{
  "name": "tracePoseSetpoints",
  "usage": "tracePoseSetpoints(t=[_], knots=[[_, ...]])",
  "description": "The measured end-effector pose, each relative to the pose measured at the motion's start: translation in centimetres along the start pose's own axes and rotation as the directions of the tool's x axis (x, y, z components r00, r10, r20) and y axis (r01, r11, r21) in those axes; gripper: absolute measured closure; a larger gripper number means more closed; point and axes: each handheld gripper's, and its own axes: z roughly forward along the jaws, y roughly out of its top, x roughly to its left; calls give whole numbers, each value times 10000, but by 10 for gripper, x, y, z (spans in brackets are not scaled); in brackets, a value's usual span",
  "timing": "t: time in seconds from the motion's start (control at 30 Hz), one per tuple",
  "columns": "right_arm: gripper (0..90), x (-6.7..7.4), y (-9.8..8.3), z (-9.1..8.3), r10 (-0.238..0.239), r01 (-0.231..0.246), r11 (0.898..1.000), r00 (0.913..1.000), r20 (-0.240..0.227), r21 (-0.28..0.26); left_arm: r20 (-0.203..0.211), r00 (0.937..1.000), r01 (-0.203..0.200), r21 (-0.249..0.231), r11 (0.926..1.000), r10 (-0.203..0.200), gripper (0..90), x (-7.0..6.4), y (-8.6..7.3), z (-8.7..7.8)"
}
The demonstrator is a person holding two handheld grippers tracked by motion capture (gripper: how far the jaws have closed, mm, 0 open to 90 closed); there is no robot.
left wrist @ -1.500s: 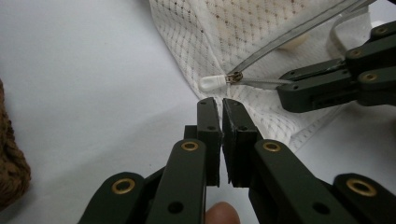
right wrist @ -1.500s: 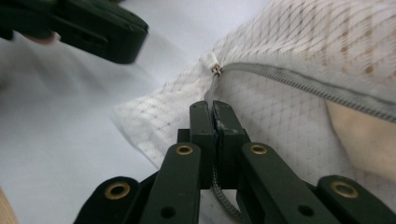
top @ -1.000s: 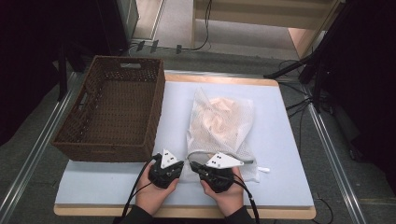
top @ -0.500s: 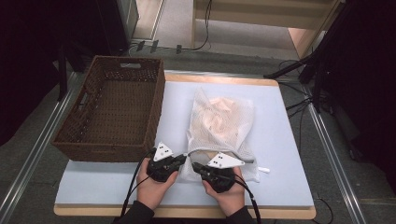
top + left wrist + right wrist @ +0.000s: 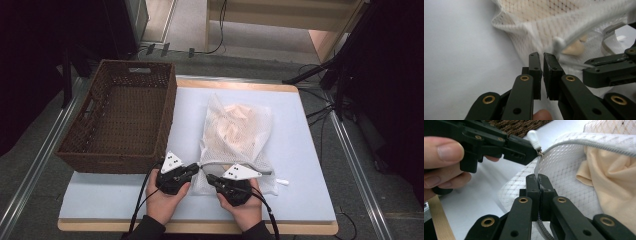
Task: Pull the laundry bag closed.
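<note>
Your right gripper [image 5: 539,182] is clamped on the mesh bag's [image 5: 240,135] ribbed grey zip tape [image 5: 584,143]. Your left gripper [image 5: 535,148] pinches the white plastic zip pull [image 5: 533,136]. The bag, holding soft peach cloth [image 5: 611,182], lies mid-table beside the woven wicker basket [image 5: 120,117].

Bright even tabletop light, dark surroundings, soft shadows, blurred close-ups
</note>
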Motion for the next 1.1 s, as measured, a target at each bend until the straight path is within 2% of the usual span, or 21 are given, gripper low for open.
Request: tracePoseSetpoints(t=[0.2,0.27,0.43,0.5,0.67,0.7,0.77,0.87,0.97,1.03,1.1], knots=[[892,-1,-2,3,49,-49,10000,10000,47,81,84,10000,-50,-68,10000,51,845,-1,1,1],[892,-2,-3,5,79,-80,9999,10000,55,145,335,9994,14,-162,9999,-9,839,-2,1,0],[892,-2,-4,6,45,-46,9999,10000,44,136,666,9978,47,-284,9996,-28,808,-4,3,-5],[892,-2,-4,6,36,-37,9999,10000,58,101,708,9974,108,-176,9998,-95,788,-3,2,-6],[892,-3,-4,5,105,-105,9999,9999,76,105,755,9970,124,440,9990,-157,732,4,-4,-8],[892,-3,-3,4,105,-105,9999,9999,84,74,863,9958,261,573,9980,-310,709,8,-6,-8],[892,-3,-3,4,97,-98,9999,9999,99,57,858,9956,316,630,9975,-370,699,9,-7,-8],[892,-3,-2,2,110,-110,9999,9999,54,-19,1026,9938,343,917,9952,-437,643,10,-8,-5],[892,-4,-2,2,86,-85,10000,9999,67,-49,1393,9883,460,1132,9925,-617,617,9,-9,0],[892,-4,-2,2,87,-87,9999,10000,44,-70,1339,9895,386,1205,9920,-548,606,9,-9,2],[892,-4,-3,1,113,-112,9999,9999,37,-72,1213,9906,479,1252,9910,-632,609,10,-9,5]])
